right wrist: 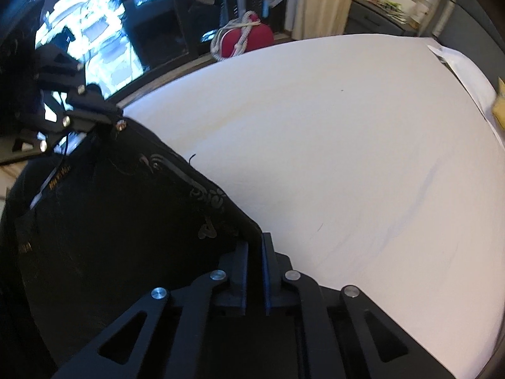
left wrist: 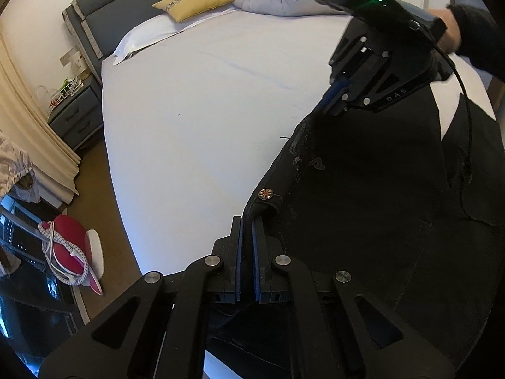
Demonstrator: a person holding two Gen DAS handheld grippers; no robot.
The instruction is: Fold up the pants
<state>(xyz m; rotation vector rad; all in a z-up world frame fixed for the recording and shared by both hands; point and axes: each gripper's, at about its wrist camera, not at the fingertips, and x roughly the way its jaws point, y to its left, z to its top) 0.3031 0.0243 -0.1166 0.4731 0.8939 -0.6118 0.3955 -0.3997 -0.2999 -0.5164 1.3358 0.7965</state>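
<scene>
Black pants (left wrist: 363,208) with faint gold embroidery lie on the pale lavender-white bed (left wrist: 189,120); a mustard-yellow patterned pillow (left wrist: 192,3) sits near the grey headboard (left wrist: 126,9).

The left matte-black two-finger gripper (left wrist: 247,221) has slotted linkage arms, round silver pivot screws and blue pads lining its jaws. The right matte-black gripper (left wrist: 328,101) carries an orange square sticker, a glowing green light, pale "DAS" lettering and a thin black cable. The hand (left wrist: 449,30) behind it wears a black sleeve.
</scene>
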